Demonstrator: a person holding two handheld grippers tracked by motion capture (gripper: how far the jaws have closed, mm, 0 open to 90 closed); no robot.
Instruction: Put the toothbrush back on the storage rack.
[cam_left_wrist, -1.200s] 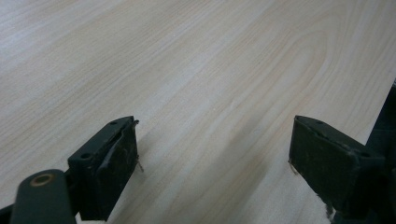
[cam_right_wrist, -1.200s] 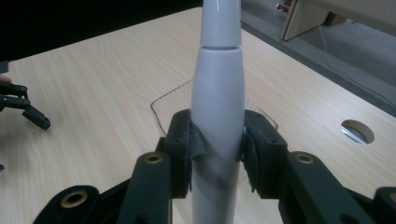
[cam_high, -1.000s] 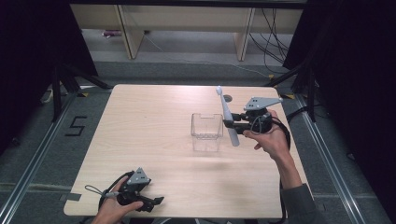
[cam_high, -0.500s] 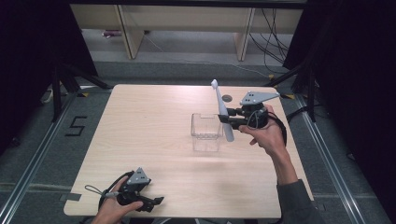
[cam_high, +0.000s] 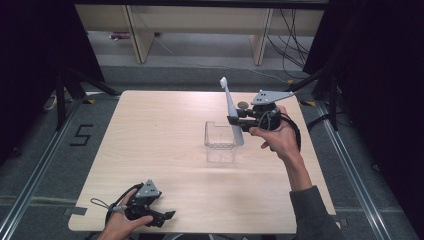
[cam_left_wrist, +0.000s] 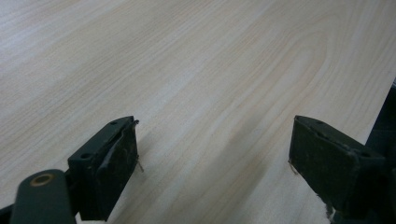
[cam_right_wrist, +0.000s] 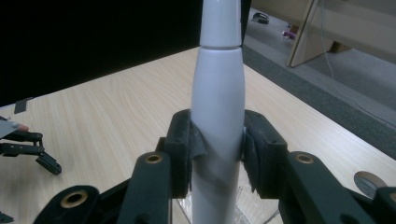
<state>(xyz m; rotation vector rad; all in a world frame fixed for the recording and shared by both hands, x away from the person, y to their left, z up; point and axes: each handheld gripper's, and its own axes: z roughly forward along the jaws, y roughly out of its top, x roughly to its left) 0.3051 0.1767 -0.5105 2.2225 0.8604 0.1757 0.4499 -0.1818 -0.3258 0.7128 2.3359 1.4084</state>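
My right gripper (cam_high: 234, 121) is shut on a white electric toothbrush (cam_high: 230, 106), which stands nearly upright with its head up and leaning a little to the left. Its lower end hangs at the right rim of a clear plastic box (cam_high: 220, 144) in the middle of the wooden table (cam_high: 160, 130). In the right gripper view both pads press on the toothbrush (cam_right_wrist: 218, 93) handle at my right gripper (cam_right_wrist: 218, 140). My left gripper (cam_high: 164, 219) rests at the table's near left edge in a hand. Its jaws stand wide apart over bare wood (cam_left_wrist: 212, 154).
A small dark disc (cam_high: 242, 104) lies on the table just behind the right gripper. Wooden shelving (cam_high: 200, 30) and cables stand on the floor beyond the far edge. Dark curtains flank both sides.
The right gripper has carried the toothbrush left and a little upward, from beside the box's right side to its right rim. The left gripper has stayed put.
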